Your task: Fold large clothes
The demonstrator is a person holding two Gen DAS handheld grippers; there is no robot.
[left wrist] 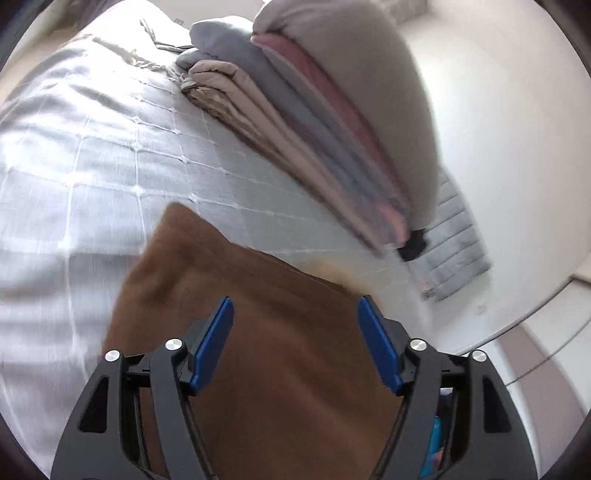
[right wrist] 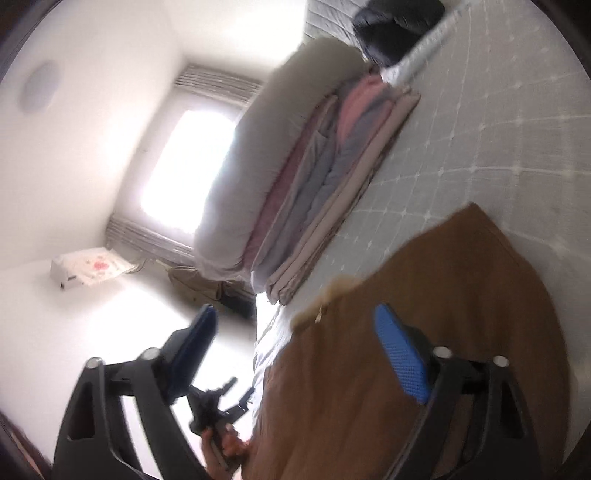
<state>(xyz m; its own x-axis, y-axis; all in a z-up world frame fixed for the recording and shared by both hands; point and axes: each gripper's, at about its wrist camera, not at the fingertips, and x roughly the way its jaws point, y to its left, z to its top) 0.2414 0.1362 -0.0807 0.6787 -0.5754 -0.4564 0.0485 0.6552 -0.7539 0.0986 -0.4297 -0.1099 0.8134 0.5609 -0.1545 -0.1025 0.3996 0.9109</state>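
A brown garment [left wrist: 273,354] lies on the white checked bed cover [left wrist: 92,177], with a lighter fuzzy collar edge [left wrist: 332,271] at its far side. My left gripper [left wrist: 295,314] is open above it, with its blue pads [left wrist: 216,339] spread and nothing between them. In the right wrist view the same garment [right wrist: 436,317] lies by the bed's edge. My right gripper [right wrist: 295,328] is open above that edge and holds nothing. The other gripper [right wrist: 214,410], held in a hand, shows low in this view.
A stack of folded bedding [left wrist: 332,122] in grey, pink and beige lies on the bed beyond the garment, also in the right wrist view [right wrist: 295,177]. A dark pillow [right wrist: 395,26] lies further off. A window [right wrist: 184,162] and a white floor [right wrist: 74,325] are beside the bed.
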